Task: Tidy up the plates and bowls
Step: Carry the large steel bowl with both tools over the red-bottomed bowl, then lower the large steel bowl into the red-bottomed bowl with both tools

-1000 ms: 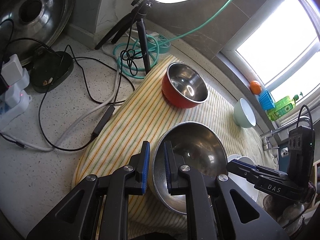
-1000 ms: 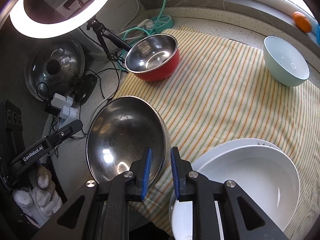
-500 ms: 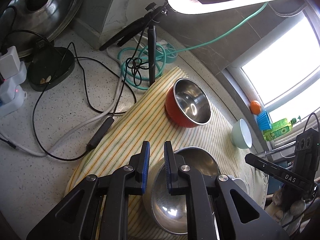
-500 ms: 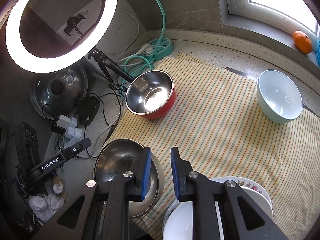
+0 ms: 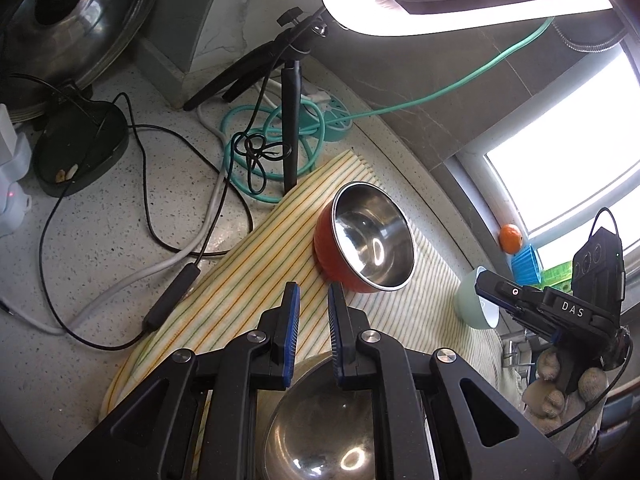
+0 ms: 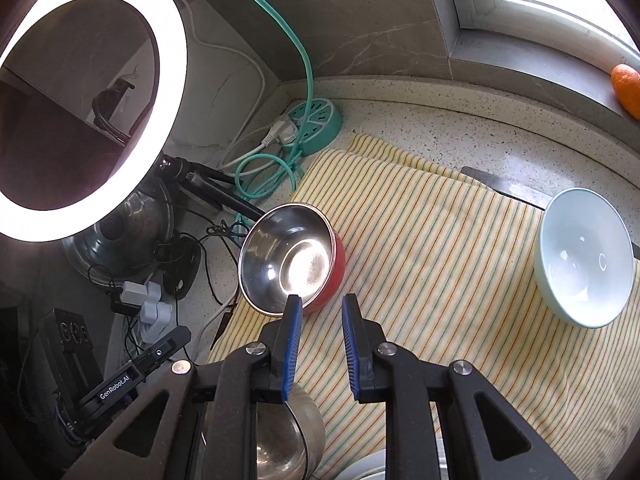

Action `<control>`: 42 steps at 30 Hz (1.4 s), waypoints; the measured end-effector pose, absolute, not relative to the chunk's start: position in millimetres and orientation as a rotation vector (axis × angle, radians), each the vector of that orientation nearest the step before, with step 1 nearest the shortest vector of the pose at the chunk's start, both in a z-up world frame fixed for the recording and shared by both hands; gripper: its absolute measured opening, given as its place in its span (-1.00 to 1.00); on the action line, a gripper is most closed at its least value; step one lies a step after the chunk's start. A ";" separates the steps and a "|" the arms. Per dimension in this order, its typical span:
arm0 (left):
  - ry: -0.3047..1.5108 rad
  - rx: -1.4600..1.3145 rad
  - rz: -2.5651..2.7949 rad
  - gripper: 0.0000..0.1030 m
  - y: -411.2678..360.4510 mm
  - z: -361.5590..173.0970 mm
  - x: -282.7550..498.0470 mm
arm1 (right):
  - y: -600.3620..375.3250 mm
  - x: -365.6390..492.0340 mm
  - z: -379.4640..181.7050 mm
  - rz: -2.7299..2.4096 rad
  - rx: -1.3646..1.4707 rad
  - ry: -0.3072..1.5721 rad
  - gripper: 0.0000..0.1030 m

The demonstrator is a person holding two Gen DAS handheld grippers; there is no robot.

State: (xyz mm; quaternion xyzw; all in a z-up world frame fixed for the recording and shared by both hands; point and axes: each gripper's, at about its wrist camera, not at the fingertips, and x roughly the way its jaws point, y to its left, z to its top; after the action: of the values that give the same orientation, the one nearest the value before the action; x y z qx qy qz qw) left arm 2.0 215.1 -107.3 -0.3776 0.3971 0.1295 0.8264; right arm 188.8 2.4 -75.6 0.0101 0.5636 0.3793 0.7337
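Observation:
A large steel bowl [image 5: 320,428] lies on the striped cloth [image 5: 240,280] right below both grippers; it also shows in the right wrist view [image 6: 292,440]. My left gripper [image 5: 313,312] is open and empty above its far rim. My right gripper [image 6: 319,320] is open and empty, its fingers apart above the cloth. A red bowl with a steel inside [image 5: 368,240] [image 6: 292,260] stands further back on the cloth. A pale green bowl [image 6: 584,256] [image 5: 476,300] stands at the right. A white plate's edge [image 6: 368,468] shows at the bottom.
A ring light [image 6: 92,92] on a black tripod [image 5: 288,92] stands at the back left. Cables and a teal power strip [image 6: 316,124] lie behind the cloth. A pot lid [image 5: 60,20] and plug adapters [image 6: 148,304] are left. An orange [image 6: 626,84] sits on the sill.
Both grippers have risen and pulled back from the large steel bowl, which now sits low in both views. The red bowl and the ring light appear closer to centre.

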 end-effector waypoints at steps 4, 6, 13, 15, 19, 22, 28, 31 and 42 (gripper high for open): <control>0.844 -0.778 0.294 -0.79 205.4 -106.3 13.1 | 8.7 199.3 -79.6 0.845 0.006 1.233 -0.64; 0.846 -0.783 0.299 -0.79 201.8 -106.7 19.0 | 11.7 203.9 -82.6 0.851 -0.003 1.235 -0.64; 0.844 -0.788 0.348 -0.74 191.8 -106.1 37.9 | 25.3 220.8 -93.5 0.880 -0.038 1.237 -0.63; 0.836 -0.793 0.380 -0.74 188.8 -107.1 41.0 | 31.1 224.1 -97.4 0.892 -0.049 1.241 -0.63; 0.858 -0.803 0.404 -0.74 184.2 -112.9 50.0 | 39.9 229.0 -106.1 0.916 -0.075 1.250 -0.63; 0.869 -0.795 0.414 -0.74 180.4 -115.3 56.9 | 45.9 230.4 -111.2 0.934 -0.094 1.251 -0.63; 0.881 -0.787 0.454 -0.74 179.7 -118.0 63.6 | 52.9 235.4 -119.2 0.959 -0.102 1.261 -0.63; 0.895 -0.786 0.477 -0.74 179.5 -121.5 66.8 | 54.0 237.9 -124.1 0.966 -0.105 1.268 -0.63; 0.905 -0.805 0.513 -0.74 184.8 -127.4 75.7 | 59.0 244.8 -131.5 1.000 -0.091 1.278 -0.63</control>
State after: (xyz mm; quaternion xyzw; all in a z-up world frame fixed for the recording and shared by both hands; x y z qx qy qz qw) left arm 75.7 184.8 -127.4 -0.3741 0.4207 0.2385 0.7913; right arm 244.8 59.0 -131.5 -0.0405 0.5711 0.4467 0.6875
